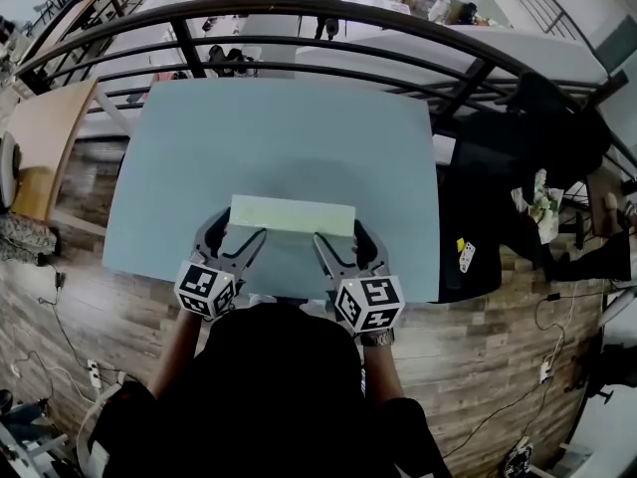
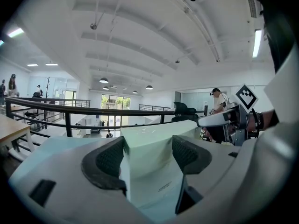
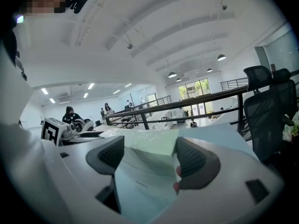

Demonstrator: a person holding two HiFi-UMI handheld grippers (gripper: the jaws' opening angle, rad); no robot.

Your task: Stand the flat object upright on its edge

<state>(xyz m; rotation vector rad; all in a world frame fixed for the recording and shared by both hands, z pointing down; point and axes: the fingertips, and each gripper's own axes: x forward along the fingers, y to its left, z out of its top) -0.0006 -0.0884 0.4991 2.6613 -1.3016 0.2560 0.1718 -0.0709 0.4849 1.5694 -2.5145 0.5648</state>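
Box (image 1: 292, 214), flat, pale green, sits across the near part of the light blue table (image 1: 279, 137), long side running L to R, held at both ends. L gripper (image 1: 237, 232) is at the box's left end, R gripper (image 1: 341, 235) at its right end, both reaching in from the person's side.

L gripper view: L gripper (image 2: 148, 155) jaws closed on the box (image 2: 149, 143). Both dark ribbed pads (image 2: 110, 160) press its opposite faces, and the box fills the gap between them. Narrow face w/ small print runs down between the jaws toward the camera; pale top face extends beyond the jaw tips.

R gripper view: R gripper (image 3: 150, 155) jaws likewise clamped on the box (image 3: 145, 171), pads in contact on both sides. Box surface looks wrapped in glossy film and spreads out past the tips.

Head view shows a lighter strip along the box's far side and a bluer face toward the person. Whether it is tilted or fully upright, and whether its lower edge touches the table: cannot tell.

Marker cubes (image 1: 206, 289) sit behind the jaws, nearer the person. Dark railing (image 1: 299, 8) lies beyond the table's far edge.
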